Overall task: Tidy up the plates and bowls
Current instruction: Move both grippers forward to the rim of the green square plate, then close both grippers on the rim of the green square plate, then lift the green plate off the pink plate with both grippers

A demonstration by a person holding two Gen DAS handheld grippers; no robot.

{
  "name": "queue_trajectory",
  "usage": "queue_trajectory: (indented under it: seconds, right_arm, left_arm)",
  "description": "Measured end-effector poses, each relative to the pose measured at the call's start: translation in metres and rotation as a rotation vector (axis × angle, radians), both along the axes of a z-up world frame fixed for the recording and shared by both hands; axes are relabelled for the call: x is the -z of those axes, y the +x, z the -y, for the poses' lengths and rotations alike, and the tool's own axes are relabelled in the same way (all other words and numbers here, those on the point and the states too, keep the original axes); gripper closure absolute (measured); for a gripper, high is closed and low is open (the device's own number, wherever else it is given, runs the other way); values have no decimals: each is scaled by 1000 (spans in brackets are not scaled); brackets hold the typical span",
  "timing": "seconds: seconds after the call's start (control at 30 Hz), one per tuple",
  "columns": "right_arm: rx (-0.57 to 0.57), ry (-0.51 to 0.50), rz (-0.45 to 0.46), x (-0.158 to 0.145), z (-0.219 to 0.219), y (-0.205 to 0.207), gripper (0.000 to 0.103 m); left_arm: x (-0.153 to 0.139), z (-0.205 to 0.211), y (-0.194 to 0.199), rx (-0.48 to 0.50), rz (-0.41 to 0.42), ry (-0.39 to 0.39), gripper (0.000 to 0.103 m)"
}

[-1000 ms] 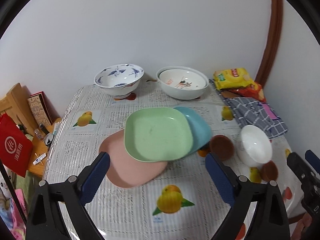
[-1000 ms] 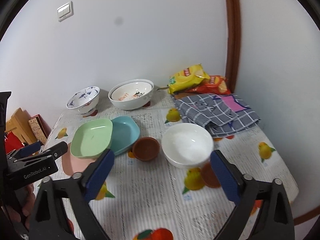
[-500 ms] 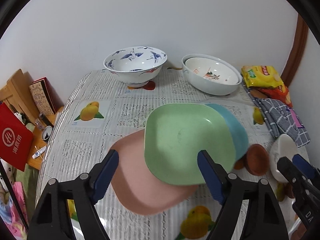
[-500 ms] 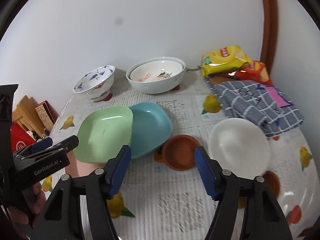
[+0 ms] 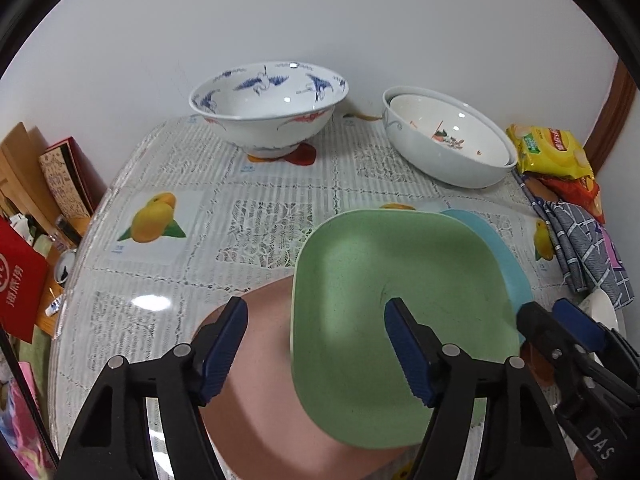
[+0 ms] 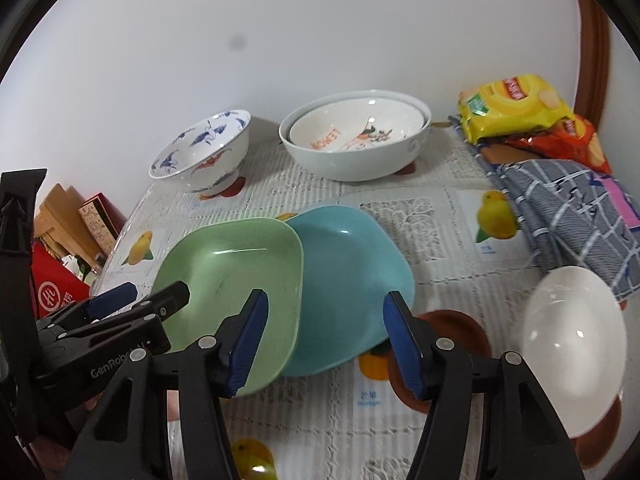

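Three square plates overlap on the table: a green plate [image 5: 400,300] [image 6: 236,276] lies over a pink plate [image 5: 260,344] on its left and a blue plate [image 5: 508,256] [image 6: 348,280] on its right. My left gripper [image 5: 316,344] is open, its jaws straddling the green plate's left edge above the pink plate. My right gripper [image 6: 324,340] is open, low over the green and blue plates. A small brown bowl [image 6: 452,332] and a white bowl [image 6: 572,340] sit to the right.
A blue-patterned bowl [image 5: 268,108] [image 6: 204,156] and two nested white bowls [image 5: 448,140] [image 6: 356,140] stand at the back by the wall. Snack bags [image 6: 520,116] and a checked cloth [image 6: 568,208] lie at the right. Boxes [image 5: 24,240] sit past the table's left edge.
Both grippers have moved forward and down towards the stacked plates, which now loom larger. The left jaws now straddle the green plate's left edge. Both grippers stay open.
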State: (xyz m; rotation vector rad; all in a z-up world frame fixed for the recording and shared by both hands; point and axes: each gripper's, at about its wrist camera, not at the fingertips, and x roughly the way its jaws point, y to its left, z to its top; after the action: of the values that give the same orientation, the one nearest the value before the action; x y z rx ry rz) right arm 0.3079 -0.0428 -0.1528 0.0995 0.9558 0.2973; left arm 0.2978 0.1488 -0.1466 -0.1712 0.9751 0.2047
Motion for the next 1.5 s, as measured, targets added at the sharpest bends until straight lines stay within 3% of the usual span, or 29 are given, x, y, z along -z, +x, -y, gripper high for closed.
queue_trajectory:
  seconds: [0.13,0.27,0.37,0.57,0.63,0.9,1.5]
  right_arm:
    - [-4,-18,-31,16,-5,12,45]
    - [-16,0,-48,25,-8,18,55]
    - [-15,27,-66,30,-10,20,62]
    - [-39,82,-91,38,-18,19,90]
    - [-26,72,-79,36,-17,17,90]
    - [-10,82,-49,15,-3,3,91]
    - [21,133,101,-76,39,-81,94]
  left_arm:
    - [9,-1,6,-2,-11,-11,34]
    - [17,0,10,4,-21,-19,35]
    - [21,-1,10,4,-25,-44,52]
    - [19,3,6,-2,-20,-24,82]
    - [17,1,4,-3,-16,-51,89]
    - [-11,13,-18,9,19,-51,92]
    - [-100,50,-104,29,152,-29,93]
